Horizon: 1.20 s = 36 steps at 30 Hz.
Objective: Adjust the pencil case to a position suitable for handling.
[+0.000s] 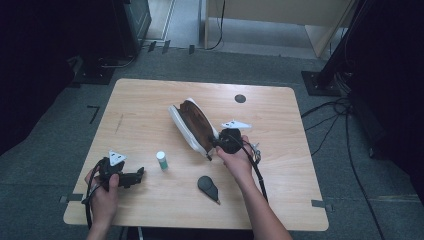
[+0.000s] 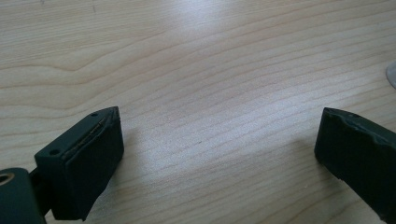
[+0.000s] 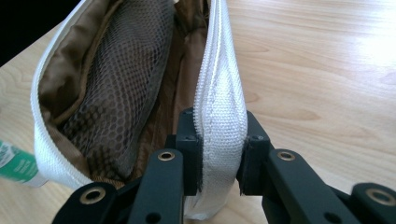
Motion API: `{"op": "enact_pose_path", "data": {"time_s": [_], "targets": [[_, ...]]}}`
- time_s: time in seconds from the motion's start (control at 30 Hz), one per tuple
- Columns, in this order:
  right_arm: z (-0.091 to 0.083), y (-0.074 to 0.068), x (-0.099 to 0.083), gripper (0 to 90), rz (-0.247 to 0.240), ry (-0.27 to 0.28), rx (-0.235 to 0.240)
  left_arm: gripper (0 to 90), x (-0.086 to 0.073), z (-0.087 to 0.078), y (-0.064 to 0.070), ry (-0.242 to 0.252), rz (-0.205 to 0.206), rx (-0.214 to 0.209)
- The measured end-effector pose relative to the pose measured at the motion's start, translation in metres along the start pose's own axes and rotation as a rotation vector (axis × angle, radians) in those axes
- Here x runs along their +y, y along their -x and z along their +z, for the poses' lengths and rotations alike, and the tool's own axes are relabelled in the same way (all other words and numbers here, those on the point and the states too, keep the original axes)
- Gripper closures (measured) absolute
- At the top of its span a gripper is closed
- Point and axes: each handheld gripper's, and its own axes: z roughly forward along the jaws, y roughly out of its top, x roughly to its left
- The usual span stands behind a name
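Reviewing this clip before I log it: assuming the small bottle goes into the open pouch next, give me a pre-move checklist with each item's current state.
1. Pouch open: ok, the zipper gapes and the brown mesh lining shows.
2. Right gripper holding the pouch edge: ok, jaws shut on the white zipper band.
3. Left gripper ready to pick: ok, jaws wide apart over bare table.
4. Small bottle reachable: ok, it stands upright between the left gripper and the pouch.
5. Dark flat object clear of the path: ok, it lies nearer the person.
6. Pouch contents: cannot tell.

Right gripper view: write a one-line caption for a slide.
Right gripper shut on the white zipper edge of an open pouch, brown mesh lining exposed, on a wooden table.
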Motion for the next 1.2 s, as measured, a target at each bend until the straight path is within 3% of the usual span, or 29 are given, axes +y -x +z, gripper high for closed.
{"op": "enact_pose_path", "data": {"time_s": [0.2, 0.33, 0.37, 0.57, 0.73, 1.03, 1.2], "targets": [[-0.003, -0.009, -0.006, 73.9, -0.001, 0.004, 0.012, 1.5, 0.0, 0.0, 0.0, 0.0, 0.0, 0.0], [-0.006, -0.011, -0.004, 58.5, 0.038, -0.007, 0.044, 1.6, 0.0, 0.0, 0.0, 0.0, 0.0, 0.0], [-0.009, -0.011, -0.003, 56.7, 0.026, 0.001, 0.041, 1.6, 0.0, 0.0, 0.0, 0.0, 0.0, 0.0], [-0.038, -0.003, 0.002, 47.1, 0.026, 0.07, -0.013, 1.5, 0.0, 0.0, 0.0, 0.0, 0.0, 0.0], [-0.059, 0.011, -0.003, 47.4, 0.043, 0.101, -0.051, 1.5, 0.0, 0.0, 0.0, 0.0, 0.0, 0.0], [-0.074, 0.027, -0.024, 47.8, 0.069, 0.105, -0.124, 1.5, 0.0, 0.0, 0.0, 0.0, 0.0, 0.0], [-0.084, 0.046, -0.039, 47.9, 0.121, 0.111, -0.178, 1.5, 0.0, 0.0, 0.0, 0.0, 0.0, 0.0]]}}
